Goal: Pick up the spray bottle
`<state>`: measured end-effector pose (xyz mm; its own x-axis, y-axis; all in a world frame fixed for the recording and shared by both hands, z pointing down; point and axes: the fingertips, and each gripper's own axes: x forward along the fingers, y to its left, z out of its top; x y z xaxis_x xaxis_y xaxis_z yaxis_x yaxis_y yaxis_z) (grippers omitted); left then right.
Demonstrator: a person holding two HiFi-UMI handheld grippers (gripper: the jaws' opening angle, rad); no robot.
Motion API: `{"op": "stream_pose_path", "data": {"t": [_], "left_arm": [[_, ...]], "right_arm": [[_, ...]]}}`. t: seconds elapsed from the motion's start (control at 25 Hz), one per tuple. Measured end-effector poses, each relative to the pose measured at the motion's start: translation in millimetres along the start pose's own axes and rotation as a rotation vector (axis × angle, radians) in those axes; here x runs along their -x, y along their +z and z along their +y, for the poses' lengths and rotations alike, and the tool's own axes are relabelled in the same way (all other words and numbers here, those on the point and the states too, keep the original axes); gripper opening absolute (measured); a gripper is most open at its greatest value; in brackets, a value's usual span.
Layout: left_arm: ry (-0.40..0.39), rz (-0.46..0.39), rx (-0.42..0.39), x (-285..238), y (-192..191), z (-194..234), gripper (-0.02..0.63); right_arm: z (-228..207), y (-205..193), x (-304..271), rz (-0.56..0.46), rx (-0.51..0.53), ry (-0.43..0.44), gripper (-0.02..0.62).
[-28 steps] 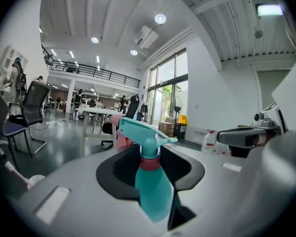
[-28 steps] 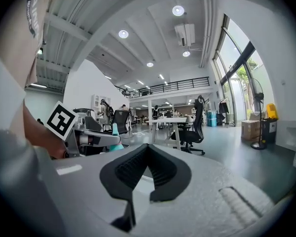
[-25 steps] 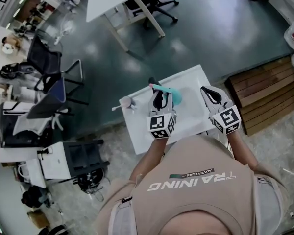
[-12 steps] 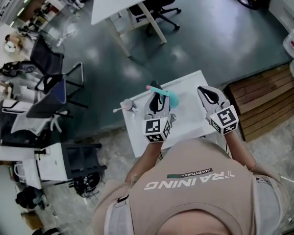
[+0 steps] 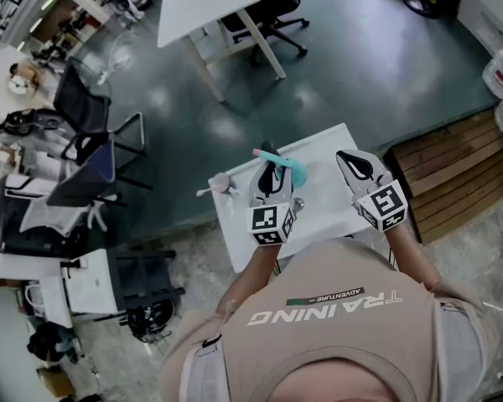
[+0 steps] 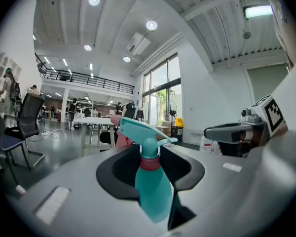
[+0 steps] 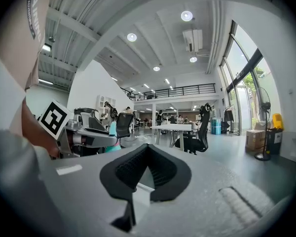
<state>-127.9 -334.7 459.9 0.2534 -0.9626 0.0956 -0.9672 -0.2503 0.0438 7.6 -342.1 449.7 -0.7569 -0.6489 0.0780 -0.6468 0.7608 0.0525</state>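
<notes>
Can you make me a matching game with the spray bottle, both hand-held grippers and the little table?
Things:
1. spray bottle
2. left hand-held gripper
3. right hand-held gripper
4. table

Clues:
A. white
B. empty, jaws together
C. teal
D. clamped on the bottle

Pairs: 1-C, 2-D, 3-B, 4-A

The left tongs (image 6: 151, 164) grip the teal spray bottle (image 6: 153, 194) upright, its spray head (image 6: 138, 131) pointing left.
</notes>
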Motion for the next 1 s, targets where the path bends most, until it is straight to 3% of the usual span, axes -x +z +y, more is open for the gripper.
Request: {"op": "stream_pose_path", "data": {"t": [1.0], "left_arm": [[-0.05,0.023,-0.009,-13,-8,-1,0.146]], "right_arm": [[-2,-19,1,0.023,-0.037,-0.035,0.002]]}}
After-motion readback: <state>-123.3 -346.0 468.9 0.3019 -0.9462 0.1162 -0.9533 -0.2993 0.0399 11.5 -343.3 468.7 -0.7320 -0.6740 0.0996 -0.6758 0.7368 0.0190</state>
